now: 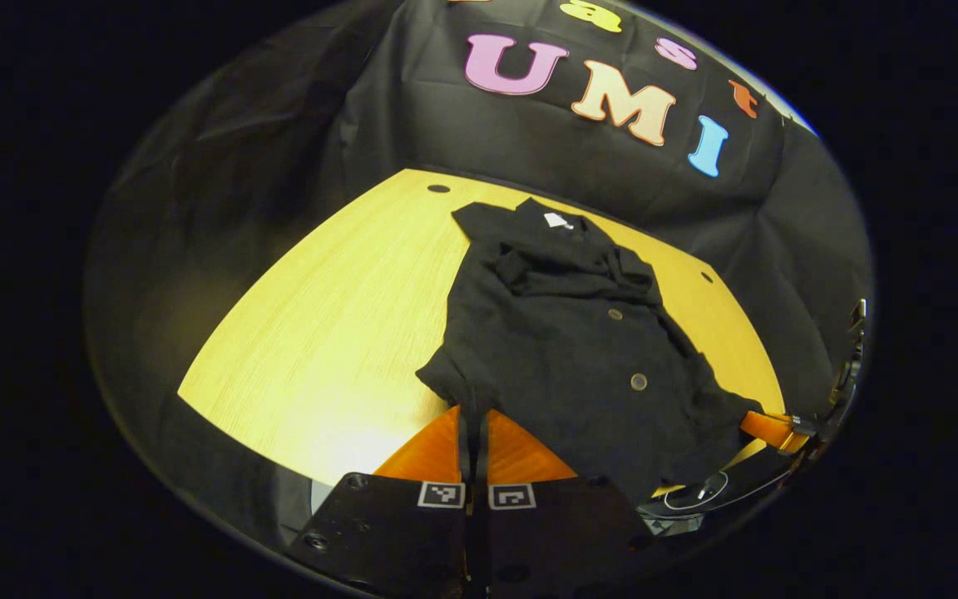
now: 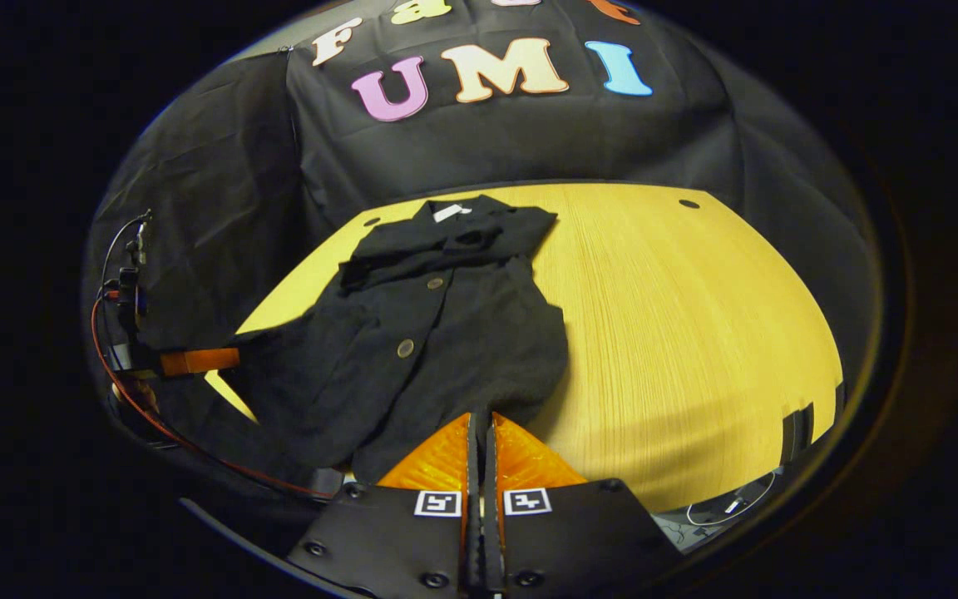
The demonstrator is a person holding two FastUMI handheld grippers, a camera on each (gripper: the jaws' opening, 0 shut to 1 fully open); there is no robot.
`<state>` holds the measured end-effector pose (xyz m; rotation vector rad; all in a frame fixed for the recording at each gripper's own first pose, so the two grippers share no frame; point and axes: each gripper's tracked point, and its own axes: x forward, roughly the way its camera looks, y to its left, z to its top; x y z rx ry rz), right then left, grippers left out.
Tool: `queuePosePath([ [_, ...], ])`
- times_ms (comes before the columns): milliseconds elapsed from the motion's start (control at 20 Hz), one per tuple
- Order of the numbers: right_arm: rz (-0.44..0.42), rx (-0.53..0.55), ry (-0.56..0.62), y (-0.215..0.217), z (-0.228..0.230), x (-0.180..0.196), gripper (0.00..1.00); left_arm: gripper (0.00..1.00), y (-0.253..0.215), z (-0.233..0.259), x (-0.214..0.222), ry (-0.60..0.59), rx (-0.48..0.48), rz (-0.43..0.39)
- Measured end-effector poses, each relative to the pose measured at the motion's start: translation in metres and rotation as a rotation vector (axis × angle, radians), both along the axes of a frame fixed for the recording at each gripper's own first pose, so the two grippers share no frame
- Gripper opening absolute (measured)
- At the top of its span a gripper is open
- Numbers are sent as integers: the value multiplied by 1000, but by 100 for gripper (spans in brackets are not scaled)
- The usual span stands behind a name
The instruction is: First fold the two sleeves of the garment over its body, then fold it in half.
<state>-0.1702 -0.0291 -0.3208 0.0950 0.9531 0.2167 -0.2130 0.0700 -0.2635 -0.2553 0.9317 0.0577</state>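
I have one garment (image 1: 562, 349) on the table (image 1: 338, 333), a dark buttoned piece lying with its collar toward the far wall and its hem toward me, so its long axis runs straight away from both grippers. Both sleeves look already laid over the body near the collar, though the dark cloth makes that hard to confirm.

My left gripper (image 1: 474, 433) sits at the hem's left corner with its fingers pressed together; a strip of cloth seems pinched between them. My right gripper (image 2: 483, 441) is at the hem's right corner, fingers likewise clenched on the edge of the fabric. From the right gripper view I also see the left gripper off to the side, at the garment's other near corner.

Each hand is equally near its own corner, so the half fold, I judge, means carrying both corners forward along that axis to the collar.

Count: one garment, two buttons (image 1: 638, 381) visible, two grippers.
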Motion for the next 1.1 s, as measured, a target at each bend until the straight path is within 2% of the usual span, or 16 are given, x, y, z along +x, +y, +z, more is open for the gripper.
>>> queuePosePath([
  [250,11,25,-89,17,33,54,5,0,3,20,58,-74,-10,-19],
  [500,-13,54,-150,22,57,108,4,0,14,35,115,-133,-13,-20],
  [700,-21,51,-205,22,75,152,5,0,22,42,158,-180,19,-40],
  [1100,-47,38,-263,23,91,224,4,0,26,45,226,-237,24,-80],
])
